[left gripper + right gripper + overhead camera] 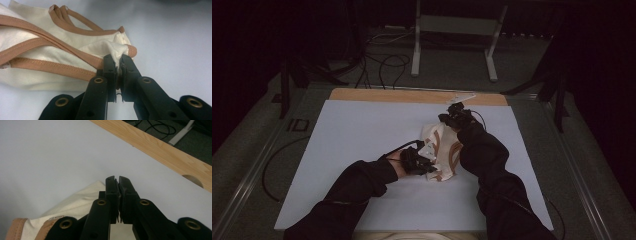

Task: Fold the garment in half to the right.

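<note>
The cream garment with tan-brown binding lies bunched on the white sheet a little right of its middle, between the two hands. The left gripper sits at the garment's 8 o'clock edge, and in the left gripper view its jaws are clenched on a puckered fold of cream cloth right where the tan binding curls round; the rest of the garment spreads away toward 10 o'clock from that pinch. The right gripper stands at the garment's 1 o'clock end, and in the right gripper view its jaws are pressed together; the cream cloth shows below and to the left of them, but whether any of it is caught between the pads I cannot tell. Bare white sheet lies open toward 9 o'clock and 6 o'clock of the garment. The wooden table edge runs across at 12 o'clock, near the right gripper.
</note>
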A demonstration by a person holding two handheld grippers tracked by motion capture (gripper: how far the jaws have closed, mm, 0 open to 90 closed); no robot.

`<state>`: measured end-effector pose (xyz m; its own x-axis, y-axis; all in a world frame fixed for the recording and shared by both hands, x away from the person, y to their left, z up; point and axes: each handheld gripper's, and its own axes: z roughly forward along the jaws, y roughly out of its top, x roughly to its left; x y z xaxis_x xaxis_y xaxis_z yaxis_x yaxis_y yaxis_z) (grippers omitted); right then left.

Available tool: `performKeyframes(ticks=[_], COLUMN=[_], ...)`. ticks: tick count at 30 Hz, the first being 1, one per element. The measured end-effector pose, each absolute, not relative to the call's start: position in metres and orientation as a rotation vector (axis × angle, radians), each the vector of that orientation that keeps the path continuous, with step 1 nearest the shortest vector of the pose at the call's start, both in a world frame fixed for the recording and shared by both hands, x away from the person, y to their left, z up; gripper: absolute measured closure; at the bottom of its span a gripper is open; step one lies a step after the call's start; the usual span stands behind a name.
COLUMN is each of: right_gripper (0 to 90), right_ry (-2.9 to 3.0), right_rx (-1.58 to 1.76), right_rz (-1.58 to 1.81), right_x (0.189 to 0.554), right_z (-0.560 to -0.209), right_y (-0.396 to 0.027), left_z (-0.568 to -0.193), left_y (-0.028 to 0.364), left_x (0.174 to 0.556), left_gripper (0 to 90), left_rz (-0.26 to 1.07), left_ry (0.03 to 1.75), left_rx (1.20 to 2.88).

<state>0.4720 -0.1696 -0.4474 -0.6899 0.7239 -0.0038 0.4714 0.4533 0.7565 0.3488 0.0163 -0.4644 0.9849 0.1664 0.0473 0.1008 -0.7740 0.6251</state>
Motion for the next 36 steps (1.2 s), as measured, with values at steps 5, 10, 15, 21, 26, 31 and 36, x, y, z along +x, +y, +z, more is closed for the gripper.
performKeyframes(ticks=[5,10,15,21,26,31,36], right_gripper=[87.6,87.6,87.6,87.6,87.6,87.3,87.3], right_ry=[2.373,2.367,2.362,2.355,2.355,2.352,2.35], right_rx=[1.033,1.047,1.063,1.087,1.107,1.121,1.132], right_rz=[1.084,1.079,1.075,1.079,1.068,1.065,1.061], right_x=[0.473,0.473,0.474,0.475,0.477,0.479,0.481], right_z=[-0.452,-0.458,-0.464,-0.473,-0.48,-0.487,-0.492], right_y=[-0.178,-0.188,-0.195,-0.203,-0.208,-0.212,-0.214], left_z=[-0.464,-0.467,-0.471,-0.476,-0.479,-0.483,-0.487], left_y=[0.008,-0.001,-0.008,-0.016,-0.02,-0.027,-0.03], left_x=[0.352,0.354,0.356,0.358,0.361,0.362,0.366], left_gripper=[85.4,85.4,85.3,85.3,85.2,85.0,84.6], left_rz=[0.123,0.112,0.095,0.068,0.06,0.043,0.043], left_ry=[0.176,0.166,0.175,0.171,0.175,0.191,0.198], left_rx=[2.473,2.488,2.494,2.502,2.506,2.503,2.503])
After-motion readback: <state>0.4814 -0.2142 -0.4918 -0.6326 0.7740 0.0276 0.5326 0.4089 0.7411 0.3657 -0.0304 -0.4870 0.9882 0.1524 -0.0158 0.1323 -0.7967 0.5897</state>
